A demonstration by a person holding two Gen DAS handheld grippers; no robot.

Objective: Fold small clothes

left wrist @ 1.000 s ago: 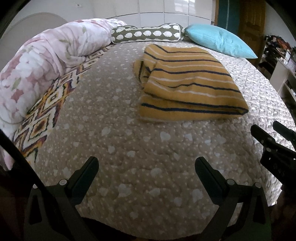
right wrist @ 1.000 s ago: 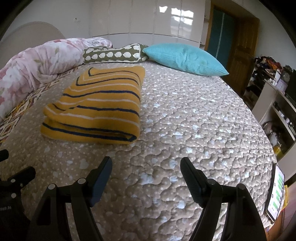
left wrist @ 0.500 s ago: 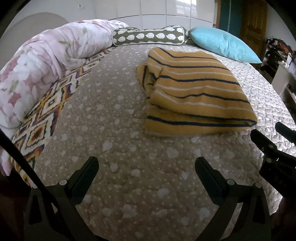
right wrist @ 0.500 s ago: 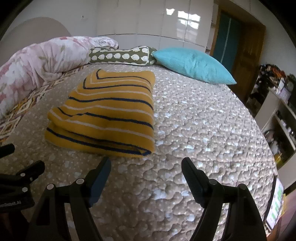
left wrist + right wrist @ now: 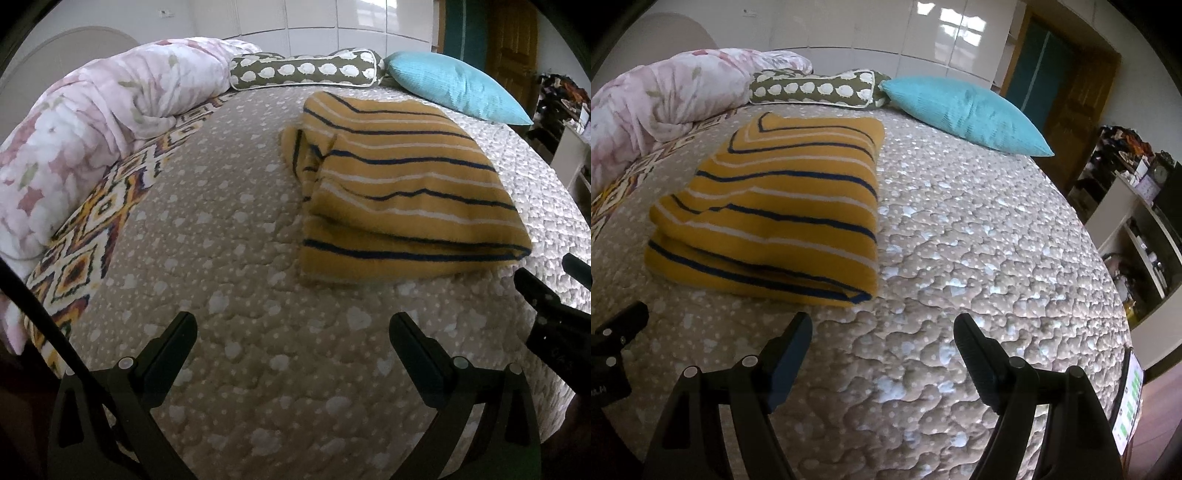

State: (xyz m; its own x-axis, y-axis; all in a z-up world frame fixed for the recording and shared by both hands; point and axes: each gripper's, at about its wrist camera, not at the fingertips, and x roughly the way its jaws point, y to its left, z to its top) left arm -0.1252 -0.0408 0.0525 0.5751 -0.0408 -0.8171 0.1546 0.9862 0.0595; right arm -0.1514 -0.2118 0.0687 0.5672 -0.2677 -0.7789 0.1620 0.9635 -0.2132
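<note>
The folded yellow striped garment (image 5: 402, 192) lies on the bed (image 5: 229, 236), ahead and to the right of the left tool (image 5: 293, 343), whose fingers stand wide apart and empty. Ahead and left of the right tool (image 5: 882, 343), equally spread, it shows stacked layers at its near edge. Only the left view shows loose cloth bunched on the garment's far side, perhaps a sleeve. Only the right view shows a shelf (image 5: 1137, 229).
</note>
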